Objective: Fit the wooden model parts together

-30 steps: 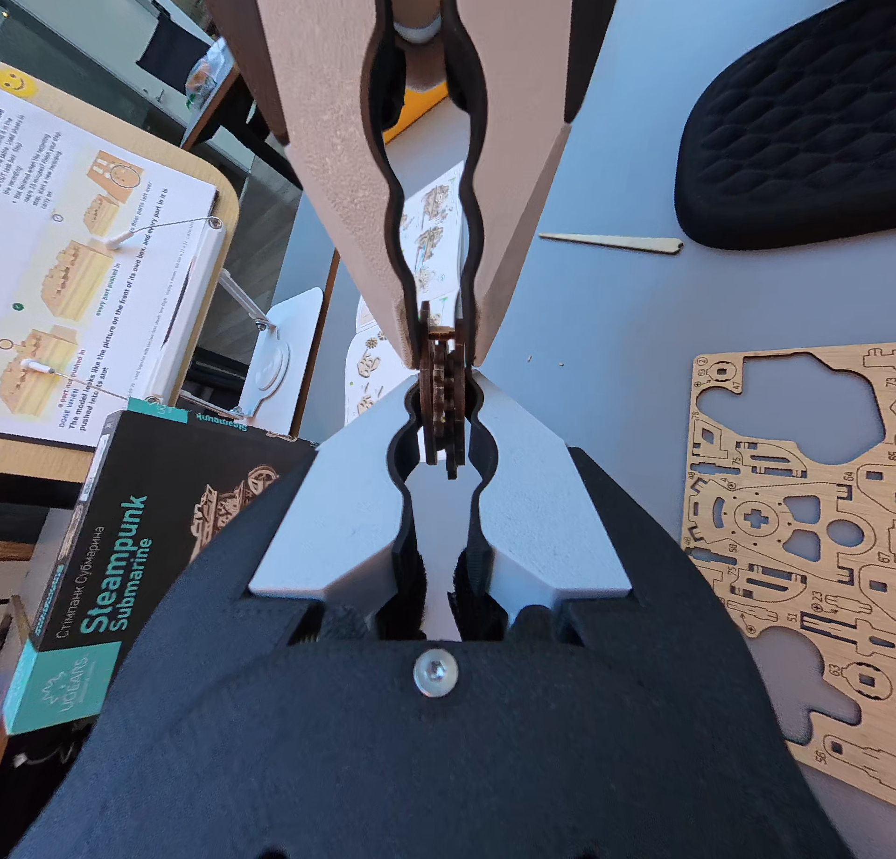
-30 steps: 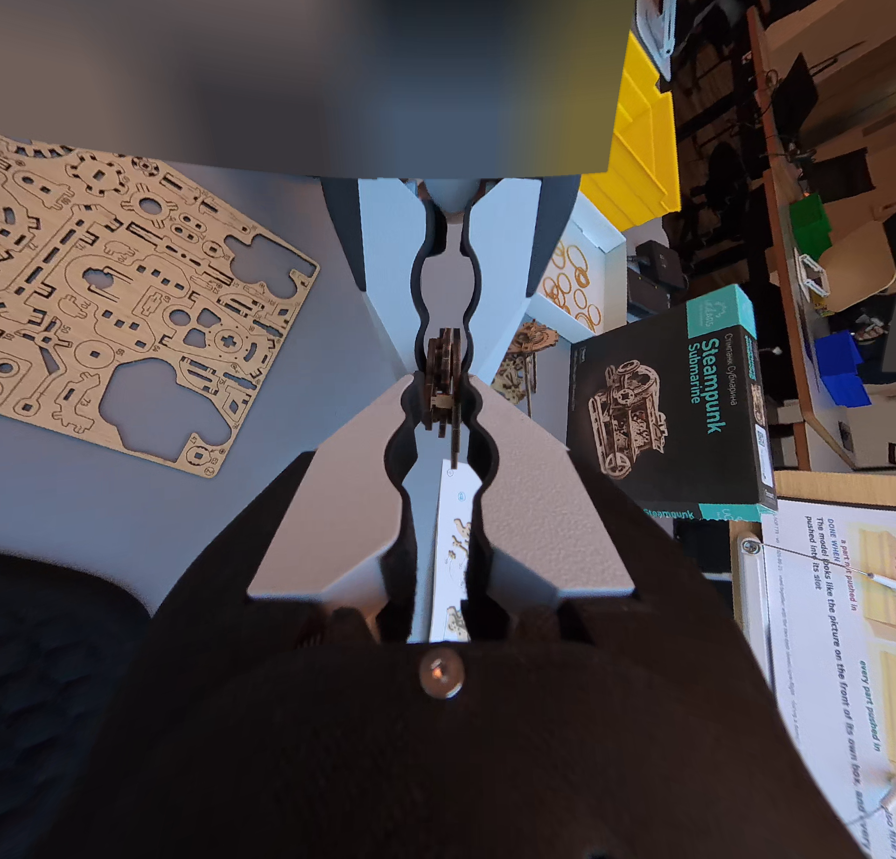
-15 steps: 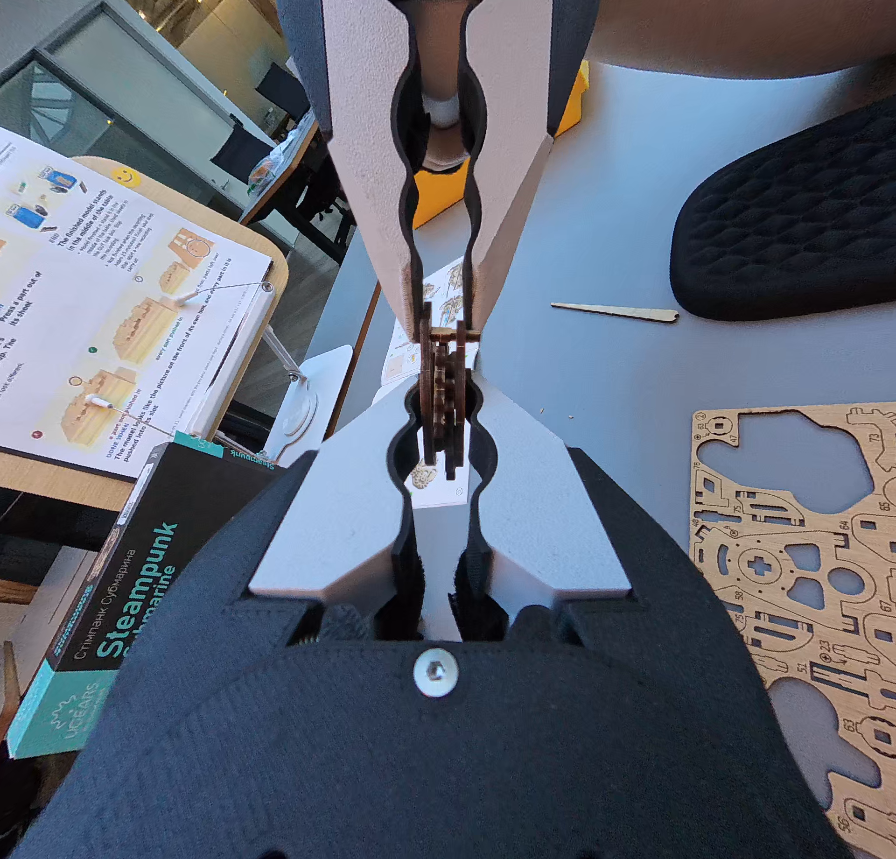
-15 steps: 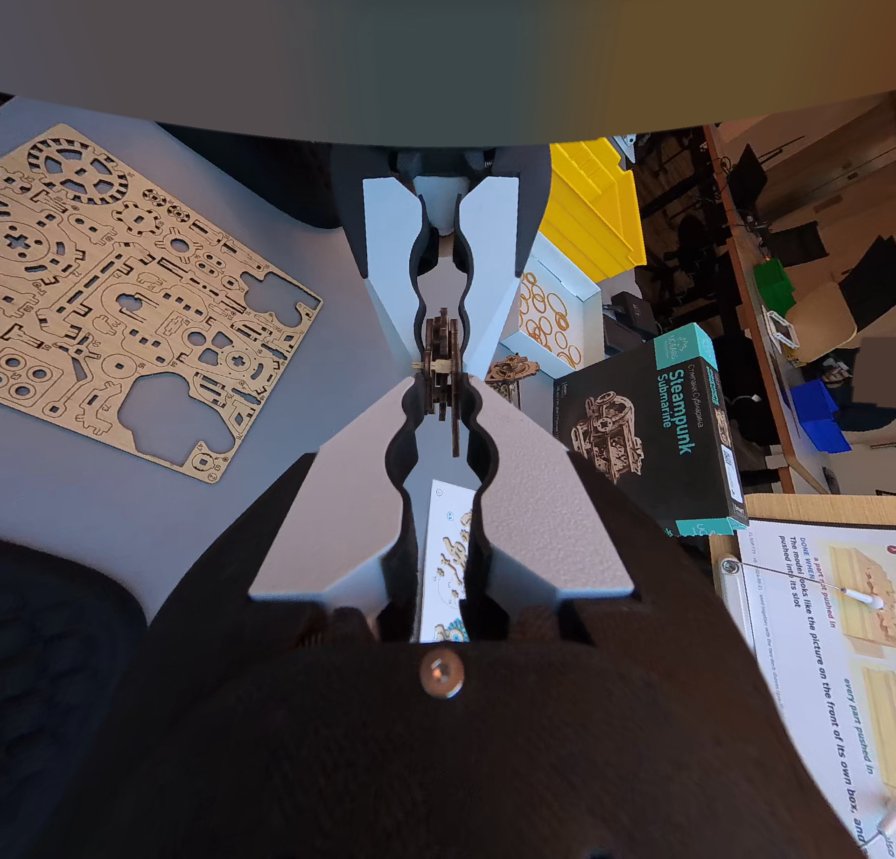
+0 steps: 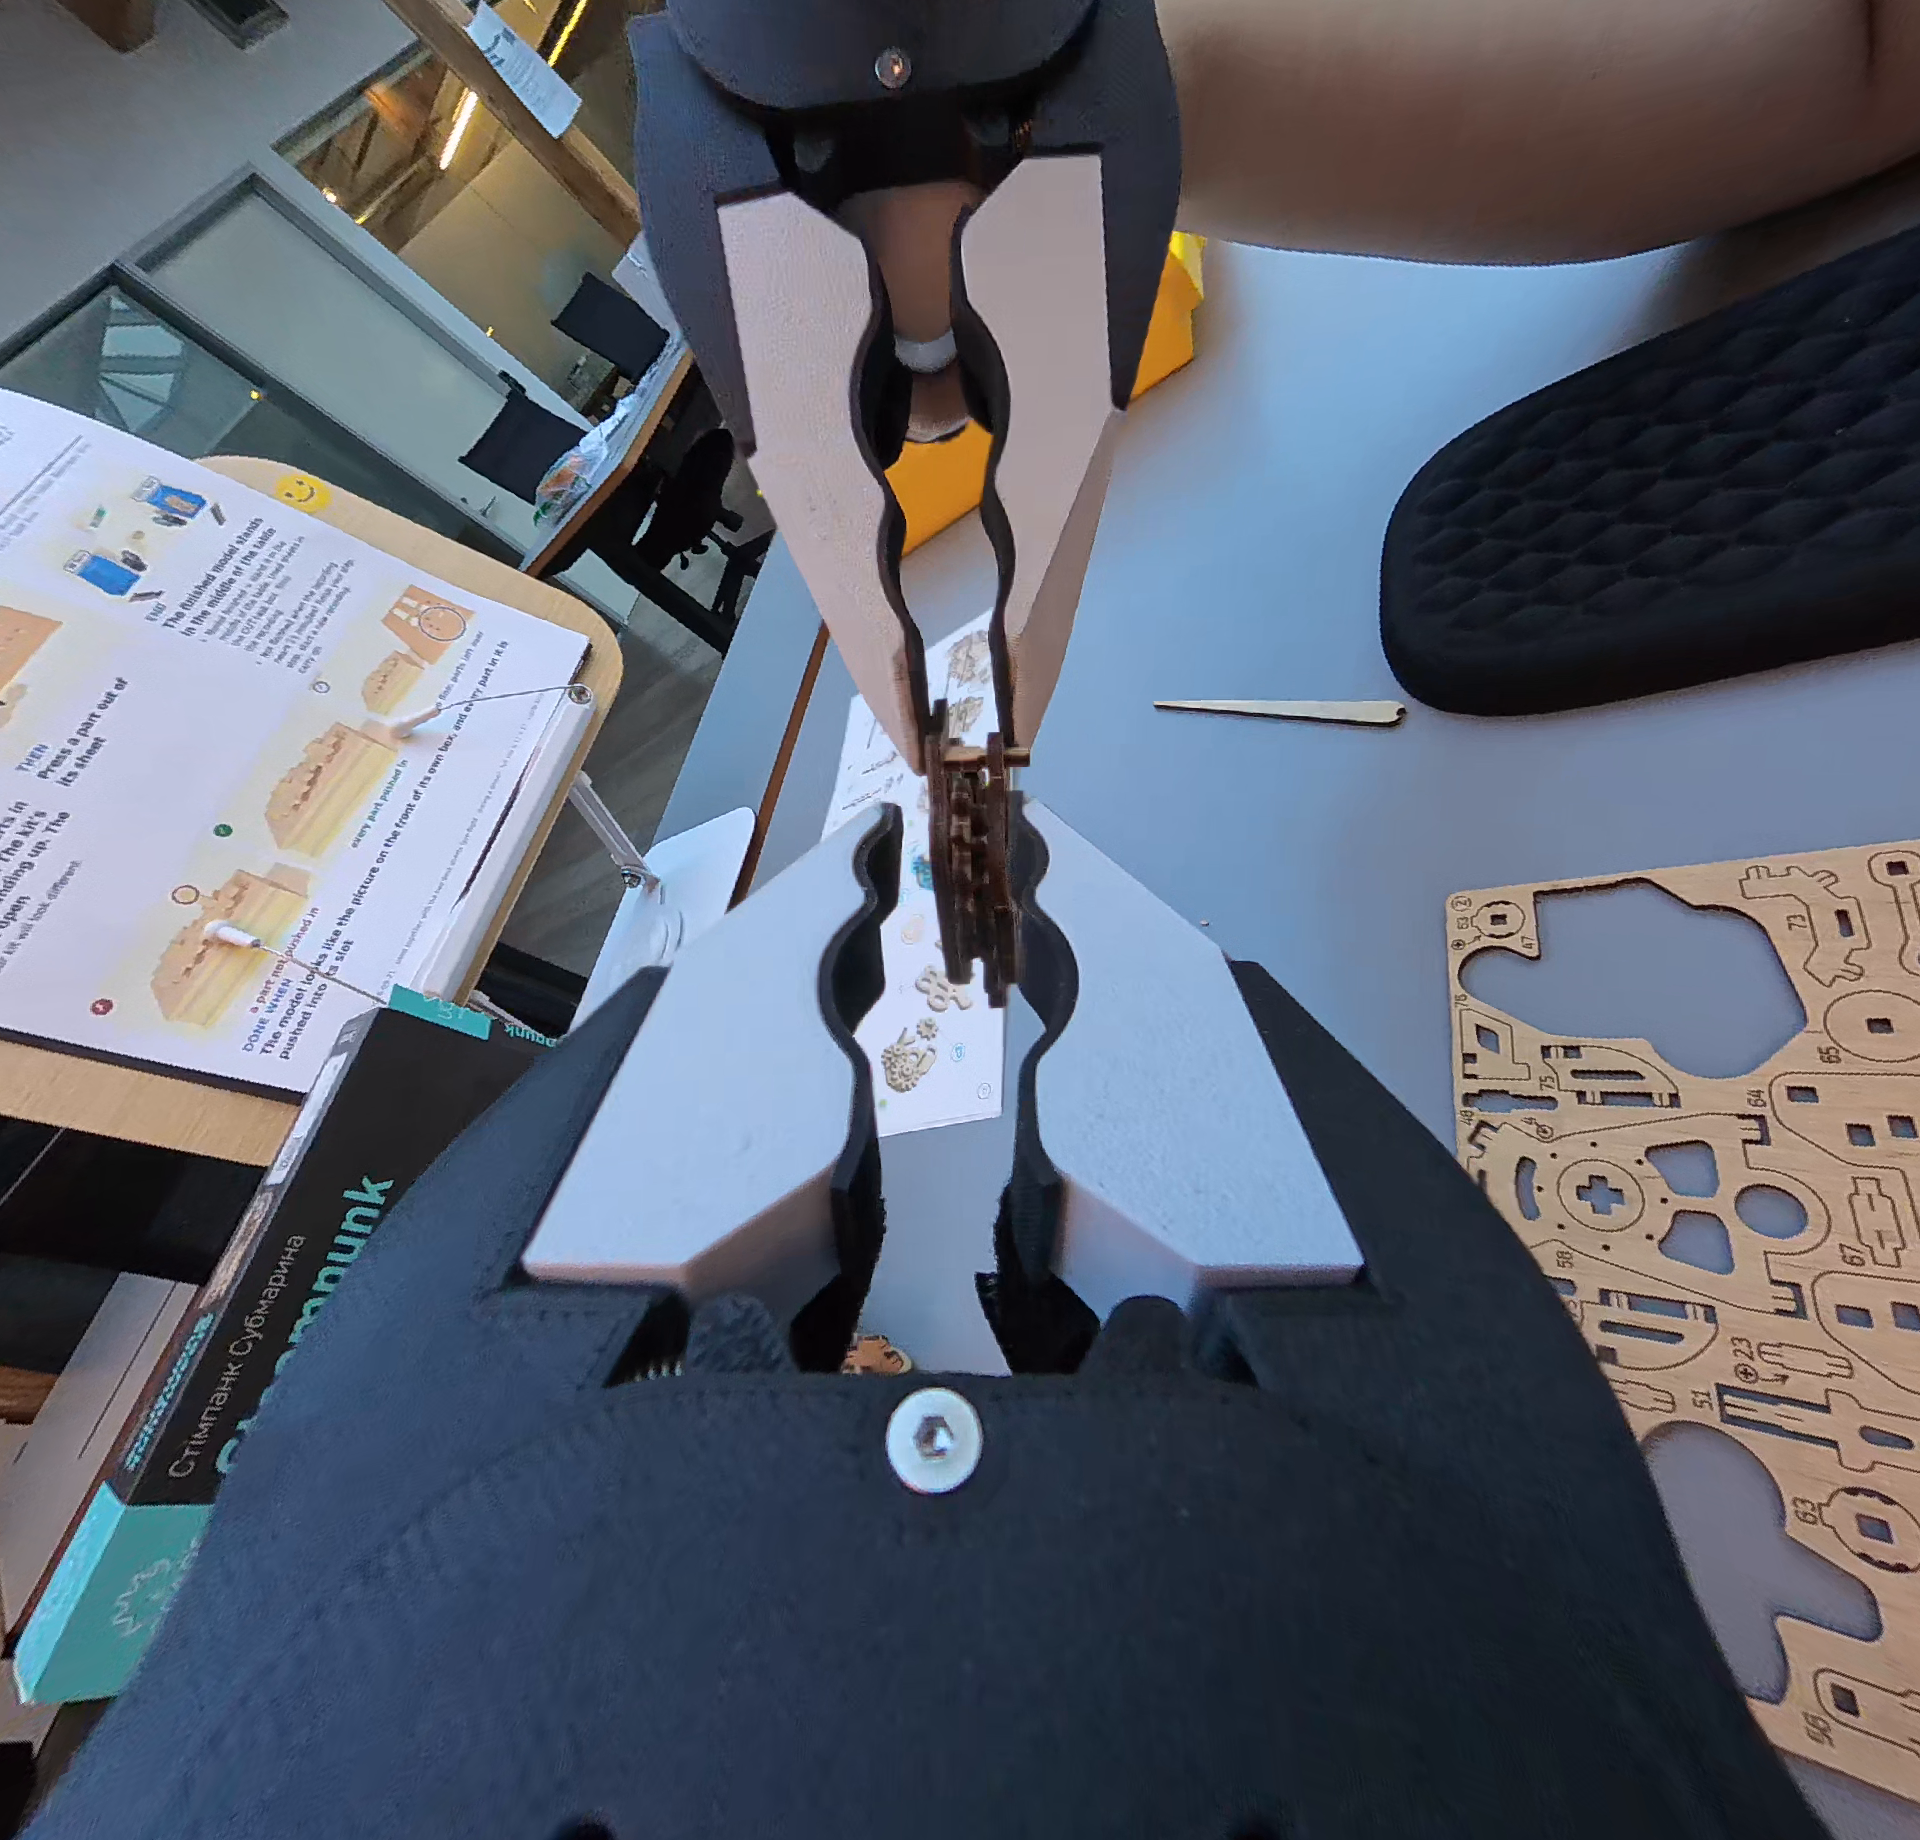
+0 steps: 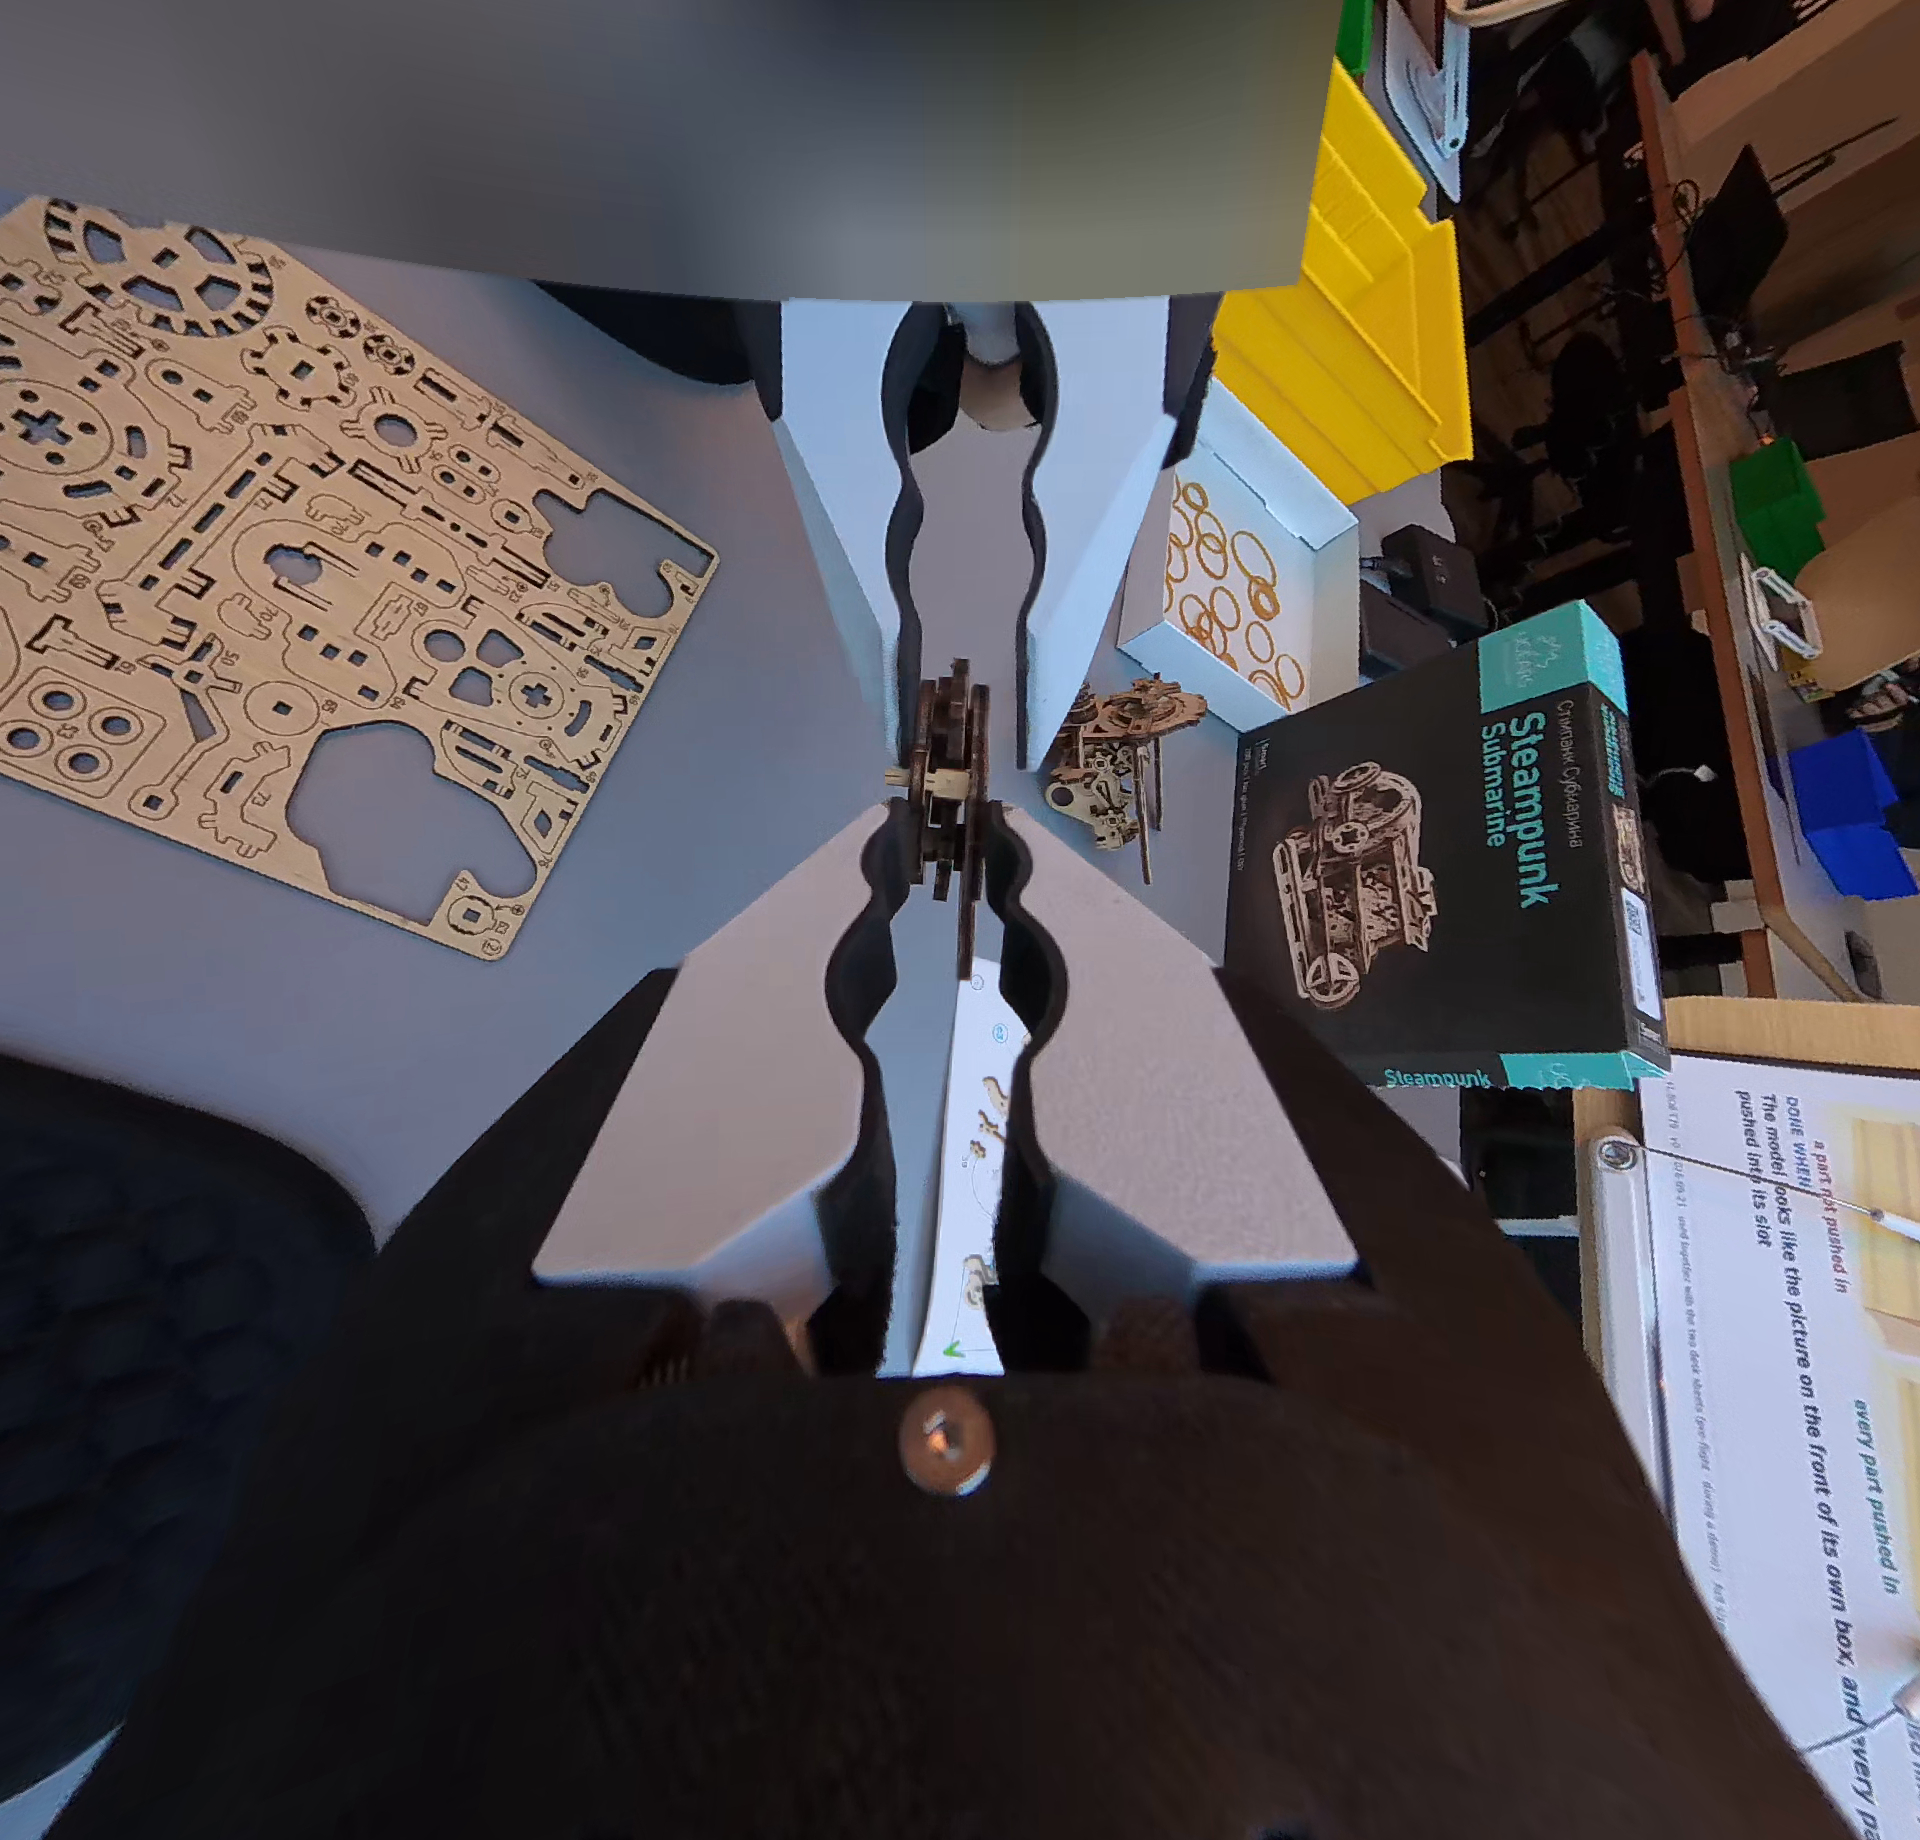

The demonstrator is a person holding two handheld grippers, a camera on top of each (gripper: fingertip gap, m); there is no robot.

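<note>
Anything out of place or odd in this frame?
Nothing looks damaged or spilled. One oddity: the gear assembly sits off-centre in the left gripper, whose jaws stand apart from it on one side; only the right gripper clamps it.

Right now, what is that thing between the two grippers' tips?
A small dark wooden gear assembly: the right gripper pinches it, while the left gripper stands slightly open around it. Both wrist views show this.

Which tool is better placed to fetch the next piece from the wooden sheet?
Left, probably. The left tool stands open around the gear assembly, so it is free, while the right tool clamps the assembly and should hold on.
</note>
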